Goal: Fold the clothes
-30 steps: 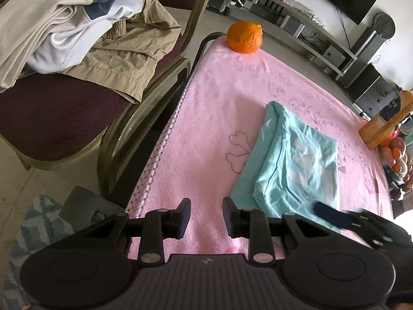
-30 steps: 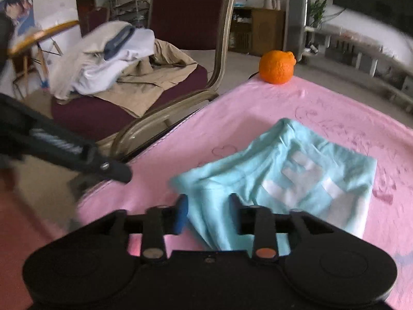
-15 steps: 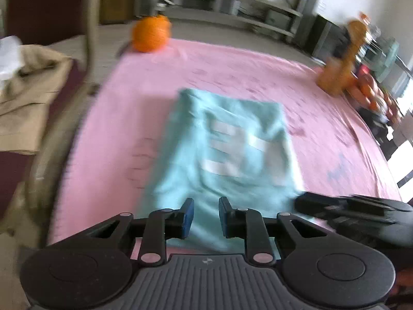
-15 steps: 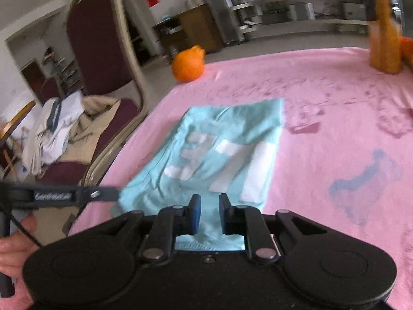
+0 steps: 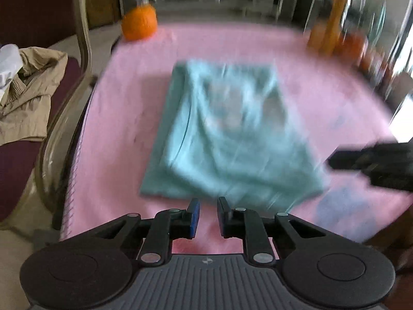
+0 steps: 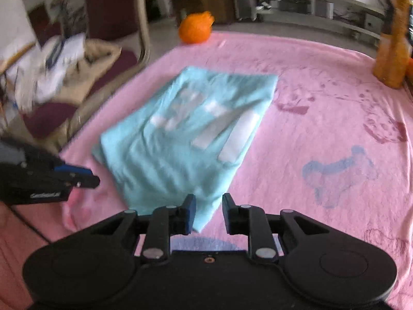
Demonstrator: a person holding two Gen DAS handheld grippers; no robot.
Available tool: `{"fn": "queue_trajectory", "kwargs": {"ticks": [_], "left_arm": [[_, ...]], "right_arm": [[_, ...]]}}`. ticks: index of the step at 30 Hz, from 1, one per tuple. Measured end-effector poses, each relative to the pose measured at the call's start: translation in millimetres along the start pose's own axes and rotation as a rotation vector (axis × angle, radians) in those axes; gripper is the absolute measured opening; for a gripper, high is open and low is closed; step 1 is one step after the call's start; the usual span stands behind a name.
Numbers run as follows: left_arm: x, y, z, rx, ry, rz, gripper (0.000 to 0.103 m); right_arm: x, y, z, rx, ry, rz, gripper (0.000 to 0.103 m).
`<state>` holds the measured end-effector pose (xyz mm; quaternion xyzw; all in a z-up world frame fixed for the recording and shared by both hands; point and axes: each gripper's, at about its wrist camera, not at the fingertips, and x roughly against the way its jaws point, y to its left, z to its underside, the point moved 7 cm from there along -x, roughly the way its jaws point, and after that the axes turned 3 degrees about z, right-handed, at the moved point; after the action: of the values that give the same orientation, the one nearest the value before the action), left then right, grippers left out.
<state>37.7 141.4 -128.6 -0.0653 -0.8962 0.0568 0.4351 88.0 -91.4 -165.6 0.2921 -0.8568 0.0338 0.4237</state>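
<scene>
A folded light-blue shirt (image 5: 227, 134) with white print lies on the pink blanket (image 5: 121, 118); it also shows in the right wrist view (image 6: 185, 134). My left gripper (image 5: 208, 215) hovers just short of the shirt's near edge, jaws slightly apart and empty. My right gripper (image 6: 208, 210) sits over the shirt's near corner, jaws slightly apart with nothing between them. Each gripper shows in the other's view: the right one at the right (image 5: 374, 162), the left one at the left (image 6: 51, 178).
An orange (image 5: 139, 23) sits at the blanket's far left corner. A maroon chair (image 5: 23, 152) with a pile of beige and white clothes (image 5: 28, 90) stands to the left. Orange bottles (image 6: 392, 44) stand at the far right.
Both grippers swung to face the shirt squarely from its near edge. The shirt has shifted and now lies with its near end toward them. The jaws stay slightly apart.
</scene>
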Motion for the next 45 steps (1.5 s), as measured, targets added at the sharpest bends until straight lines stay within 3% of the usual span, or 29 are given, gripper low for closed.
{"fn": "queue_trajectory", "kwargs": {"ticks": [4, 6, 8, 10, 12, 15, 19, 21, 24, 28, 30, 35, 36, 38, 39, 40, 42, 43, 45], "left_arm": [[-18.8, -11.4, -18.5, 0.025, -0.013, 0.0, 0.017], [-37.7, -15.9, -19.1, 0.004, 0.036, -0.051, 0.018], [-54.2, -15.1, -12.8, -0.029, 0.133, -0.132, 0.021], [-49.8, -15.2, -8.9, -0.063, 0.151, -0.156, 0.023], [-39.2, -12.7, -6.6, -0.064, 0.141, -0.143, 0.021], [-14.2, -8.3, -19.8, -0.028, 0.05, -0.105, 0.017], [31.1, -15.3, -58.4, 0.014, -0.135, 0.03, 0.017], [40.0, -21.5, -79.5, 0.005, -0.191, 0.059, 0.017], [23.2, -33.1, -102.0, -0.034, -0.193, 0.044, 0.018], [-43.7, -39.6, -102.2, -0.068, -0.072, 0.008, 0.017], [-68.6, -40.7, -98.1, -0.061, -0.036, 0.034, 0.015], [-118.6, -35.3, -91.1, -0.026, 0.031, 0.062, 0.016], [-123.3, -27.5, -90.0, 0.007, 0.039, 0.054, 0.019], [-117.9, -10.1, -94.7, 0.118, 0.013, 0.029, 0.015], [-114.0, -1.4, -97.5, 0.177, -0.003, 0.016, 0.012], [-108.4, 6.0, -100.4, 0.203, -0.034, -0.018, 0.011], [-97.0, 13.9, -110.1, 0.197, -0.098, -0.066, 0.008], [-93.8, 13.2, -113.7, 0.186, -0.113, -0.06, 0.008], [-93.4, 3.8, -118.3, 0.149, -0.117, -0.017, 0.008]], "right_arm": [[-6.8, -1.5, -0.3, -0.045, -0.004, -0.028, 0.02], [-15.9, 0.2, 2.8, -0.055, 0.011, -0.041, 0.02], [-25.0, 1.9, 5.8, -0.065, 0.026, -0.054, 0.02], [-34.0, 3.7, 8.9, -0.076, 0.041, -0.067, 0.018], [-27.4, 4.1, 7.5, -0.074, 0.067, -0.049, 0.018], [-8.6, 2.0, -0.7, -0.084, 0.088, -0.024, 0.018], [38.3, -12.5, -40.8, -0.155, -0.007, -0.049, 0.018], [62.8, -18.0, -65.3, -0.128, -0.074, -0.044, 0.019], [81.4, -27.0, -98.2, -0.05, -0.15, 0.001, 0.026], [54.3, -39.6, -115.8, -0.005, -0.157, 0.04, 0.027], [23.5, -44.5, -111.7, -0.074, -0.102, -0.02, 0.027], [-68.8, -59.8, -89.1, -0.517, 0.143, -0.46, 0.021], [-82.9, -64.3, -84.2, -0.568, 0.166, -0.486, 0.021], [-108.5, -75.5, -74.0, -0.632, 0.184, -0.467, 0.019], [-116.2, -85.2, -70.4, -0.67, 0.163, -0.458, 0.004], [-116.7, -96.9, -69.5, -0.709, 0.117, -0.435, 0.001], [-110.7, -117.1, -72.6, -0.76, 0.023, -0.378, 0.002], [-106.0, -123.9, -77.7, -0.761, -0.014, -0.351, 0.008], [-96.1, -137.6, -88.0, -0.763, -0.087, -0.296, 0.008]]}}
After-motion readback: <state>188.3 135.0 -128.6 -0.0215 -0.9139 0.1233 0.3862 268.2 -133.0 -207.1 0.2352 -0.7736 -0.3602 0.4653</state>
